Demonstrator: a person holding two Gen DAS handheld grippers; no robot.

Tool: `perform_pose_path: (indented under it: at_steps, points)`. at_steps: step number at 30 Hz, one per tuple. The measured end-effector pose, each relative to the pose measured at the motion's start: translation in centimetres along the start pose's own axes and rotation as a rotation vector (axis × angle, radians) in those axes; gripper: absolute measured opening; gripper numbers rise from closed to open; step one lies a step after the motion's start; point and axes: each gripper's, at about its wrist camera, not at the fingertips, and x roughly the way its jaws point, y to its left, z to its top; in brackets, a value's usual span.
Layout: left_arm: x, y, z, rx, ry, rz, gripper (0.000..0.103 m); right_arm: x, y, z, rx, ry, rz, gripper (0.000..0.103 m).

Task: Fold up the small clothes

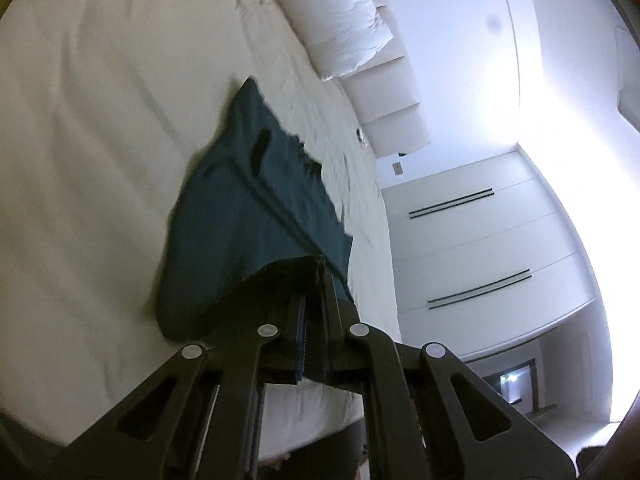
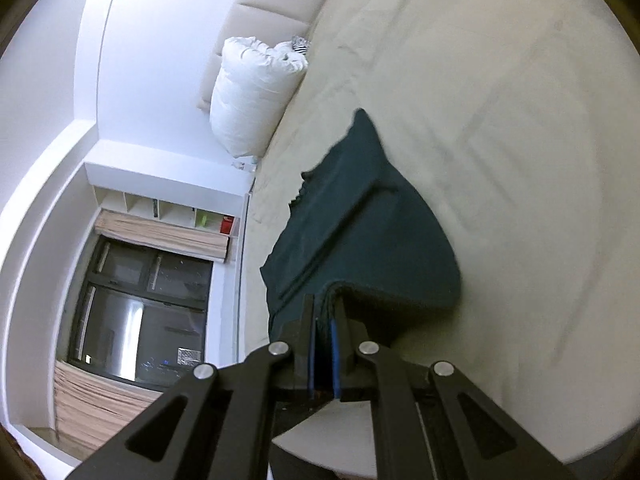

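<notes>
We hold the teal garment (image 1: 256, 216) pinched in both the left claw (image 1: 316, 276) and right claw (image 2: 326, 304), its length trailing away toward frame centre over the bed (image 1: 100, 120)

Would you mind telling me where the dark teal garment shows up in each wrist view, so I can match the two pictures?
Left wrist view: the dark teal garment runs from the centre down to the left gripper, shut on its near edge.
Right wrist view: it lies centre-right, its near edge clamped in the right gripper.
Shared landmark: the white pillow at the headboard.
</notes>
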Motion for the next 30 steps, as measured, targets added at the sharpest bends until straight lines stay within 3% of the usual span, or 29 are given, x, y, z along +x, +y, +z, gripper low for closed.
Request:
perform_pose_path:
  at_steps: [12,21,26,29,30]
  points:
    - [7.2,-2.4,12.1,0.049,-0.070,0.027,0.004,8.3,2.1,9.3,-0.010,-0.041,-0.052,0.007]
    - [13.6,0.5,20.2,-0.007,-0.100,0.081,0.002,15.3,2.1,14.2,-0.026,-0.012,-0.120,0.007]
    - [16.0,2.3,22.1,-0.009,-0.111,0.113,0.002,17.8,1.4,16.4,-0.008,-0.018,-0.127,0.007]
    - [17.0,1.9,21.8,0.083,-0.098,0.164,0.002,19.0,0.4,17.5,0.004,-0.019,-0.144,0.007]
    - [17.5,1.3,21.5,0.154,-0.088,0.218,0.003,19.4,0.0,17.6,0.009,-0.016,-0.153,0.007]
